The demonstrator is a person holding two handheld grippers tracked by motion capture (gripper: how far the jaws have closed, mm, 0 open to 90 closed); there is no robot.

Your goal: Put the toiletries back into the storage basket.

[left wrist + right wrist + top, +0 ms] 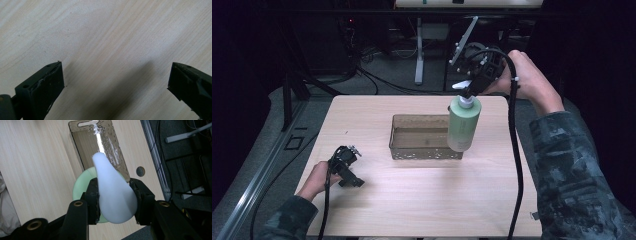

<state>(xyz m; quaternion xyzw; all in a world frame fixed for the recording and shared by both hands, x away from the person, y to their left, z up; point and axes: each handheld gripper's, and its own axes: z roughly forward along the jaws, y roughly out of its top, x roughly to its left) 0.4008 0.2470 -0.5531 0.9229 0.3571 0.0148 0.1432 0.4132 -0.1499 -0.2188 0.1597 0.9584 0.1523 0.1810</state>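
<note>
The right gripper (469,89) clamped only the bottle's (463,125) pump (113,195) above the bin (424,150), so it could swing or slip; the left gripper (347,167), near the bin, stood open.

Pump head (113,195) hides bottle (81,187) body.

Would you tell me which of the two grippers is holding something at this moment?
The right gripper: its jaws clamp the white pump head of the green bottle, lifted beside the tray. The left gripper stands open over bare table.
</note>
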